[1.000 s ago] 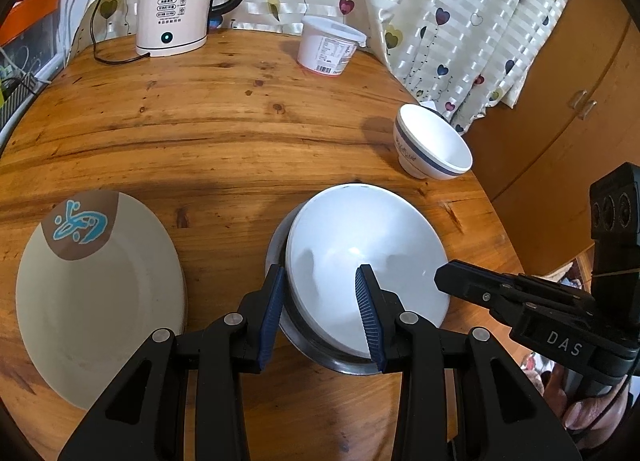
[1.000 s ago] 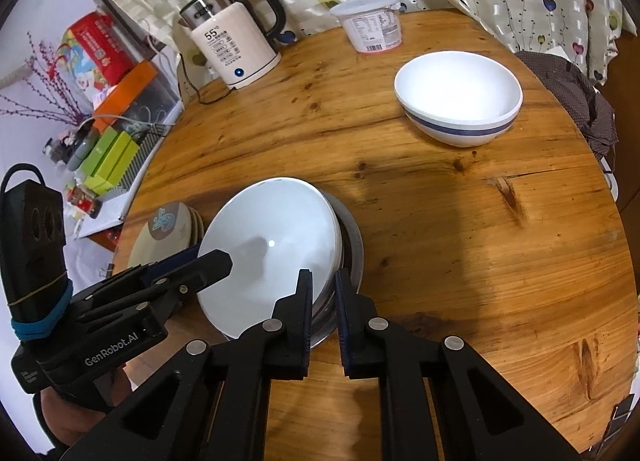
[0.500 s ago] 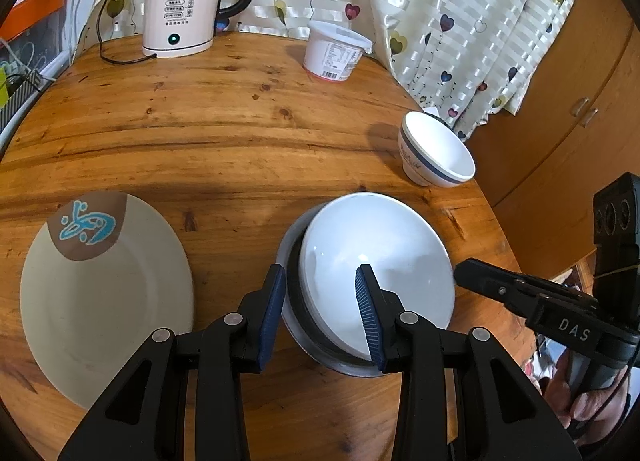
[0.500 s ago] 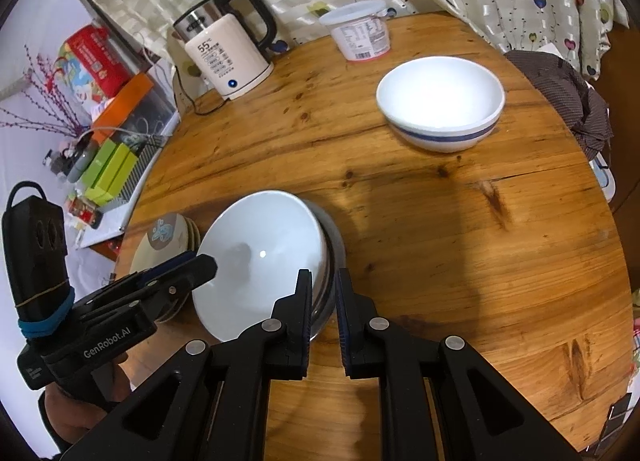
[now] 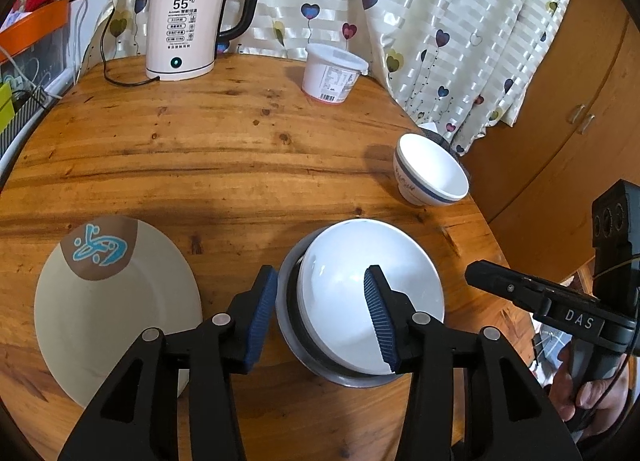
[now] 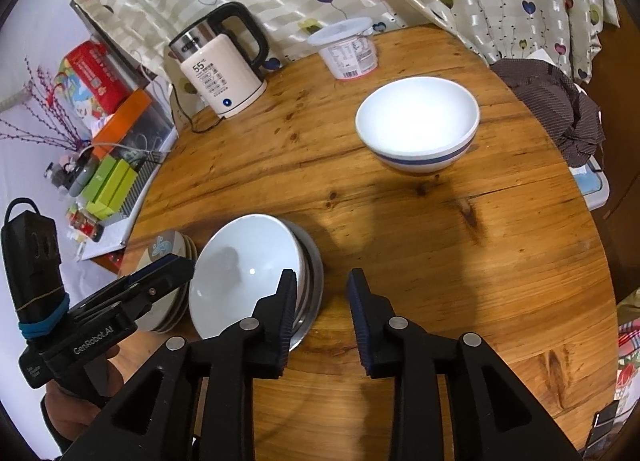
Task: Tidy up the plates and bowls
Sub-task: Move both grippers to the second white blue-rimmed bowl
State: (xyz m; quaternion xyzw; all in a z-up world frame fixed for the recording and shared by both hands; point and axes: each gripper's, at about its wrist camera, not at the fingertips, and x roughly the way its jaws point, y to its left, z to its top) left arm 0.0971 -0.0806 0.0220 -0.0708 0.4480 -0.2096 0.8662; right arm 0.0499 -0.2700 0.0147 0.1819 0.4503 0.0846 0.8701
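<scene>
A white bowl (image 5: pixel 360 281) sits nested on other bowls in a metal dish (image 5: pixel 288 325) near the table's front; it also shows in the right wrist view (image 6: pixel 244 265). My left gripper (image 5: pixel 320 313) is open, its jaws straddling the stack's near rim without gripping. My right gripper (image 6: pixel 322 309) is open and empty, just right of the stack. A blue-banded white bowl (image 5: pixel 430 171) stands alone to the right, also in the right wrist view (image 6: pixel 418 123). A cream plate with a blue mark (image 5: pixel 116 309) lies on the left, atop a stack of plates (image 6: pixel 172 253).
A kettle (image 5: pixel 188 25) with its cord and a white tub (image 5: pixel 334 71) stand at the table's (image 5: pixel 220 149) far edge by the curtain. A dark cloth (image 6: pixel 556 101) lies off the right edge. Boxes and clutter (image 6: pixel 104 169) sit left of the table.
My right gripper has opened from shut and drawn back from the stacked bowl. My left gripper has pulled back a little; the stack stays put.
</scene>
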